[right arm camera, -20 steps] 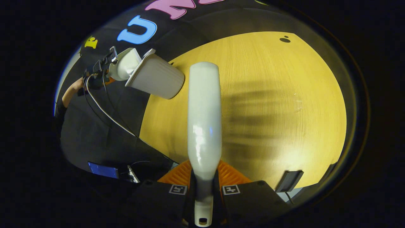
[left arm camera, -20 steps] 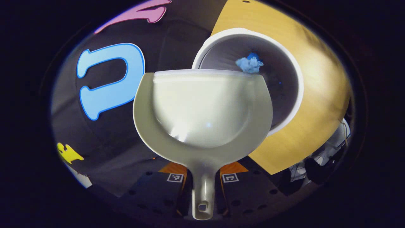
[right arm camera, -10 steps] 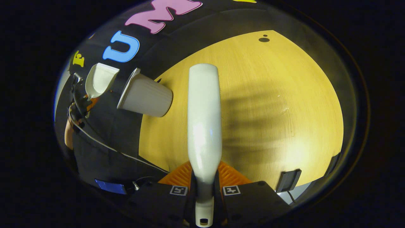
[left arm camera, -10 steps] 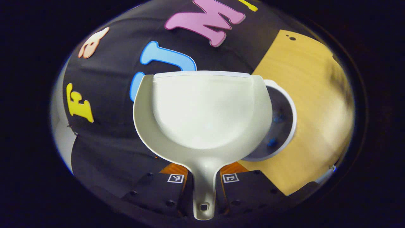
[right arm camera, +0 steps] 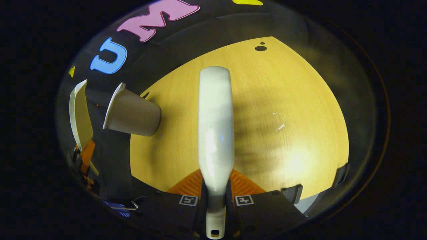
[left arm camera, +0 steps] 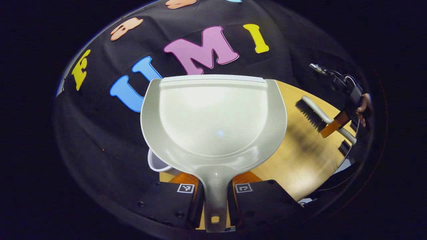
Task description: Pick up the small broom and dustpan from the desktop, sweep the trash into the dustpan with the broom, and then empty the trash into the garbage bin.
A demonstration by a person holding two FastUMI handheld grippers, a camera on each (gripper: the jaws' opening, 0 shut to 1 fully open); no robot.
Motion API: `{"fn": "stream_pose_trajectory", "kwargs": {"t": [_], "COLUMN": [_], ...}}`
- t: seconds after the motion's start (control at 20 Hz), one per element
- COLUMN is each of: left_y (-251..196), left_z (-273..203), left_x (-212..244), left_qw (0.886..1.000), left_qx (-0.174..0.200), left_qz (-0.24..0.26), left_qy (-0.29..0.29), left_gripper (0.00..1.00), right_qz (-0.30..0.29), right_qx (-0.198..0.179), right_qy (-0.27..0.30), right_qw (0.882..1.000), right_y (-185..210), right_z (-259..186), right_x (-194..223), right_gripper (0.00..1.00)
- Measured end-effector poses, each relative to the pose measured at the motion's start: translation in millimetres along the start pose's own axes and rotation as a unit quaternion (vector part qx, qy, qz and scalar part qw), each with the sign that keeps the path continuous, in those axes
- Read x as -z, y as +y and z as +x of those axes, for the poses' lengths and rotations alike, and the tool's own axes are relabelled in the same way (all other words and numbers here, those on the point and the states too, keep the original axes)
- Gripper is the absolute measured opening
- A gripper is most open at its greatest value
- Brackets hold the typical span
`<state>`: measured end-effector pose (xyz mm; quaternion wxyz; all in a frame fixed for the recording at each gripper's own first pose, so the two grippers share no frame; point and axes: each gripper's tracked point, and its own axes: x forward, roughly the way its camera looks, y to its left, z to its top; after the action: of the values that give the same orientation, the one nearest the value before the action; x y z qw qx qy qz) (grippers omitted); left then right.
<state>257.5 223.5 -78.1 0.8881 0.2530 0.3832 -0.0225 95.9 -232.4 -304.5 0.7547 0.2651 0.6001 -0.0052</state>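
Wooden bench [right arm camera: 267, 100] lying bare under booth light, no trash showing on it. Left hand-held gripper [left arm camera: 215, 193] pinching dustpan [left arm camera: 213, 116] by handle, pan facing up and empty, likely tipped out already. Garbage bin [right arm camera: 131, 111] standing at bench edge, between dustpan and broom. Right hand-held gripper [right arm camera: 215, 200] clamping broom [right arm camera: 215, 126] by handle, holding it above bench, away from bin, probably waiting to be put down.

The dustpan [left arm camera: 213, 120] ahead of the left hand-held gripper [left arm camera: 213, 195] hid most of the bin [left arm camera: 156, 164]; the broom's [right arm camera: 214, 123] bristles faced away, unseen.
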Motion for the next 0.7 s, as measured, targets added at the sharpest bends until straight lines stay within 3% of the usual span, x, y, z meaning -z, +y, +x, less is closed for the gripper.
{"fn": "stream_pose_trajectory", "kwargs": {"t": [0.25,0.35,0.4,0.5,0.7], "left_y": [-86,-124,-137,-159,-175], "left_z": [22,38,47,66,90], "left_x": [51,77,90,111,147], "left_qw": [0.991,0.977,0.967,0.955,0.941], "left_qx": [0.082,0.128,0.144,0.156,0.159], "left_qz": [-0.094,-0.154,-0.183,-0.214,-0.224], "left_qy": [0.037,0.077,0.102,0.133,0.200], "left_gripper": [0.28,0.28,0.28,0.28,0.28], "right_qz": [-0.029,-0.044,-0.054,-0.073,-0.087], "right_qx": [0.042,0.060,0.070,0.084,0.094], "right_qy": [0.014,0.021,0.027,0.039,0.069], "right_qw": [0.999,0.997,0.996,0.993,0.989], "right_y": [-10,-18,-22,-26,-28], "right_z": [18,25,29,38,69], "right_x": [7,14,19,27,46], "right_gripper": [0.27,0.22,0.26,0.26,0.26]}}
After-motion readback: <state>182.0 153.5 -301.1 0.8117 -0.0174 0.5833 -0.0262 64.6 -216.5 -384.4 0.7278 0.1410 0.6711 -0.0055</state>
